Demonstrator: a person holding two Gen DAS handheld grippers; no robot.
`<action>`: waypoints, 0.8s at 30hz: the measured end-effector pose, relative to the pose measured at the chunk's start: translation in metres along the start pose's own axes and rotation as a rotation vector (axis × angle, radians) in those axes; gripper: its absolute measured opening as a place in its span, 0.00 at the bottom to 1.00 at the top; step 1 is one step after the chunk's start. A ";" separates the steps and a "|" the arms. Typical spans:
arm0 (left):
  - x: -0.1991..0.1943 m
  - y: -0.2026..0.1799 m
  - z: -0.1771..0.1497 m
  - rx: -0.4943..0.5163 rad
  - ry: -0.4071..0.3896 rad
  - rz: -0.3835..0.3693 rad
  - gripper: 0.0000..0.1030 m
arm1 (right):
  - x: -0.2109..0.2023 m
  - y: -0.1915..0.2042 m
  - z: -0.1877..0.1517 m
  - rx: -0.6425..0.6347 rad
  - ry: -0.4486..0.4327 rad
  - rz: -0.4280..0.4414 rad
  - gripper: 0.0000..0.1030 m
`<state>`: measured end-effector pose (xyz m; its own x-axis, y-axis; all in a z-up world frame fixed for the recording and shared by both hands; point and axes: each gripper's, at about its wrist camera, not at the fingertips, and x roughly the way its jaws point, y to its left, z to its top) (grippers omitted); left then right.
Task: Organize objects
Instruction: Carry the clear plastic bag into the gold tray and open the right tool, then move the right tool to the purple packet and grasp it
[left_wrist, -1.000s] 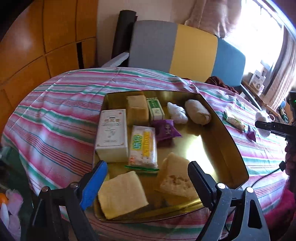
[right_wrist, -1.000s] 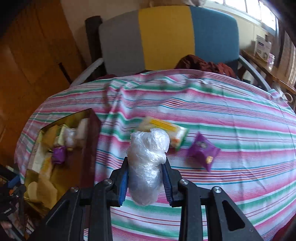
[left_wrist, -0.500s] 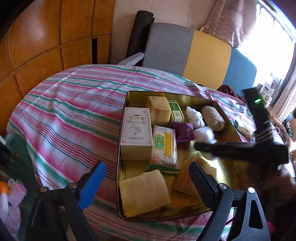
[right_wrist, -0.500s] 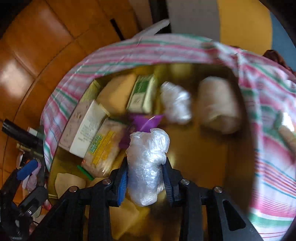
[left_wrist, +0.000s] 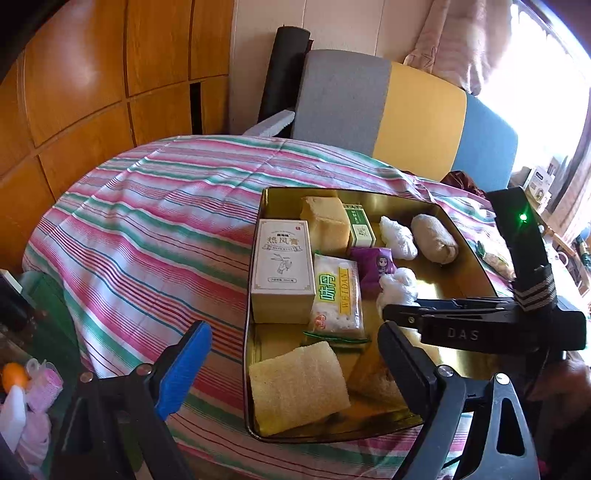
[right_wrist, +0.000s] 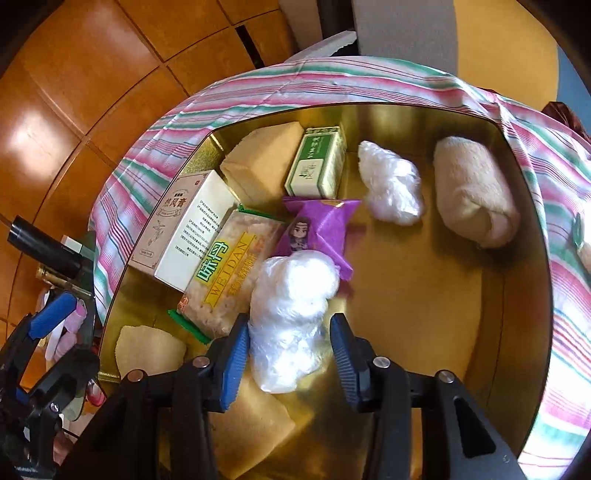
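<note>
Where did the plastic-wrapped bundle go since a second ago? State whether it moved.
Yes. The plastic-wrapped bundle moved from above the striped tablecloth into the gold tray.

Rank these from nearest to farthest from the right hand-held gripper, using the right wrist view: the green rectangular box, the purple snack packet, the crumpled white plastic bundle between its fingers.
1. Crumpled white plastic bundle, between the opening jaws of the right hand-held gripper.
2. Purple snack packet, just beyond the bundle, mid-tin.
3. Green rectangular box, near the gold tin's far wall.
</note>
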<state>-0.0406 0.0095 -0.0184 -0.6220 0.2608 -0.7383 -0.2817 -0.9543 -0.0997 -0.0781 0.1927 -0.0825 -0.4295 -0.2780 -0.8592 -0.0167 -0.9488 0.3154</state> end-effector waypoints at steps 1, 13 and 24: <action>0.000 -0.001 0.001 0.003 -0.002 0.003 0.90 | -0.003 -0.001 0.000 0.005 -0.008 -0.002 0.43; -0.008 -0.014 0.002 0.055 -0.031 0.019 0.90 | -0.048 -0.017 -0.014 0.031 -0.115 -0.047 0.43; -0.011 -0.035 0.002 0.114 -0.030 0.007 0.90 | -0.093 -0.069 -0.035 0.125 -0.177 -0.072 0.42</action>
<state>-0.0257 0.0406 -0.0053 -0.6451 0.2598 -0.7186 -0.3573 -0.9338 -0.0169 -0.0057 0.2787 -0.0380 -0.5743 -0.1690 -0.8010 -0.1601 -0.9364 0.3123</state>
